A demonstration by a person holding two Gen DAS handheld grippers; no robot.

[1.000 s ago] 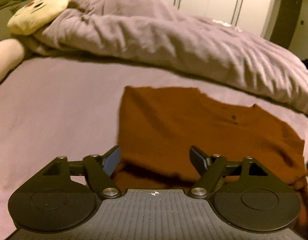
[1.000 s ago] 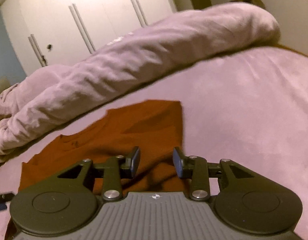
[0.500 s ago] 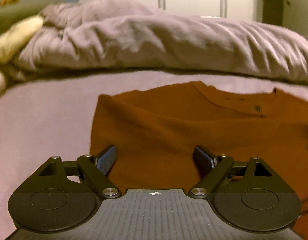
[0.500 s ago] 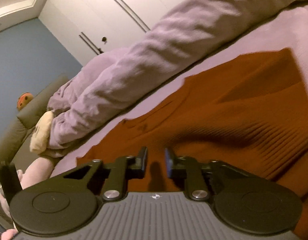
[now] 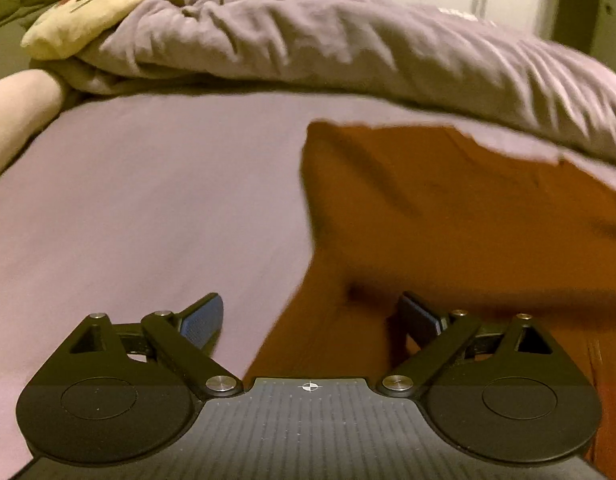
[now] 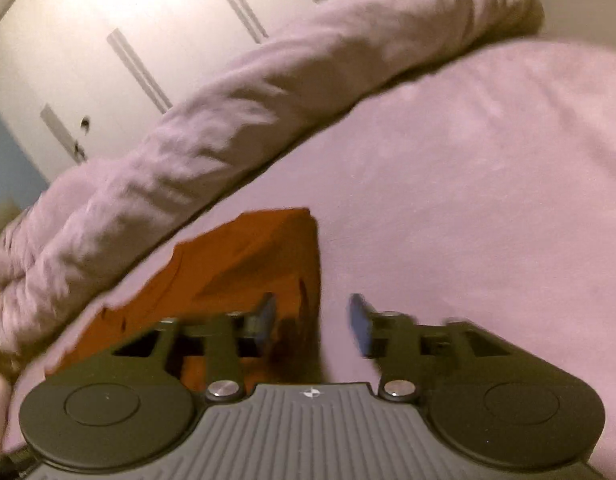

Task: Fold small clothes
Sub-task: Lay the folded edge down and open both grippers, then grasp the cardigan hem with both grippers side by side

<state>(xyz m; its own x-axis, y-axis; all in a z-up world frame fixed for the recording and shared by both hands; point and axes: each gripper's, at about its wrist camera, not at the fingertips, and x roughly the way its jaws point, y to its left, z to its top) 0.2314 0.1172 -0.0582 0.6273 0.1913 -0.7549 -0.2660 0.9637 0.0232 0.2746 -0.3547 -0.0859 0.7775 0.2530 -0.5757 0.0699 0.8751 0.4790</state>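
Orange shirt [image 5: 448, 216] flat, neckline toward duvet [image 5: 348, 40]; left gripper [image 5: 312, 316], right gripper [image 6: 312, 320] both opening, empty.

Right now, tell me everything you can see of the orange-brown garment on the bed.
The orange-brown garment is a soft knit top, rust coloured, lying flat on the lilac sheet with some wrinkles. Its far edge lies close to the bunched duvet; contact is unclear. In the right wrist view one squared corner shows. The left gripper and right gripper each straddle a side edge, jaws opening, pads not pressing the cloth. Motion blur hides finer detail.
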